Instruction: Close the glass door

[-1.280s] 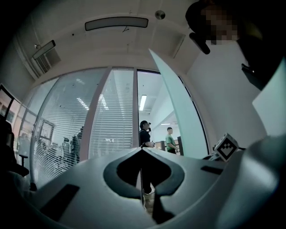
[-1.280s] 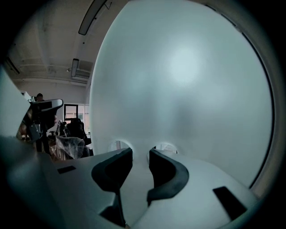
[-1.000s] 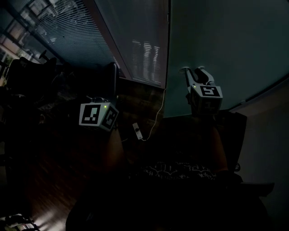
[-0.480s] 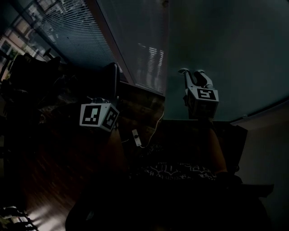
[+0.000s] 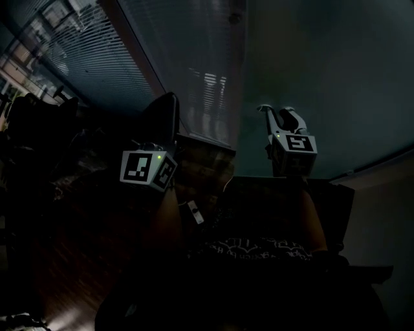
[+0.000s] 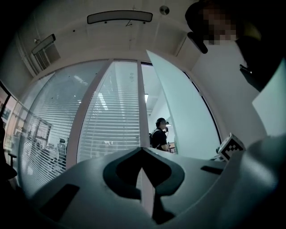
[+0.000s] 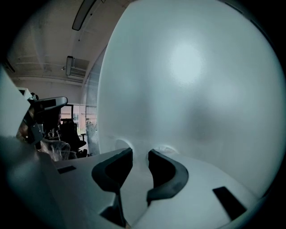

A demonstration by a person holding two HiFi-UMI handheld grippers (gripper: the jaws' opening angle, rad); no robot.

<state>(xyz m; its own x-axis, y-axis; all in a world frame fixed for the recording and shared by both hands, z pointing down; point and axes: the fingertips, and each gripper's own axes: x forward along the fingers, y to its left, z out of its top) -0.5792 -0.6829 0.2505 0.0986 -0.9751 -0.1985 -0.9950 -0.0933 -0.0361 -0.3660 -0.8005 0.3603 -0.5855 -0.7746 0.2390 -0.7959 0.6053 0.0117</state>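
- My right gripper (image 5: 275, 111), jaws half apart and empty, tips at the glass door (image 5: 323, 77), sits lower than a second ago.
- My left gripper (image 6: 142, 150) stays pinched shut.

Slatted blinds (image 6: 111, 112) fill the middle of the left gripper view. Just right of the blinds and farther back stands a person in dark clothes (image 6: 158, 134). Above the blinds, a long ceiling lamp (image 6: 119, 17) and a small round fitting (image 6: 164, 10) are mounted. In the head view, a dark office chair (image 5: 163, 113) stands just below the blinds. A white cable with its plug (image 5: 195, 212) lies farther below them on the wooden floor (image 5: 204, 158).
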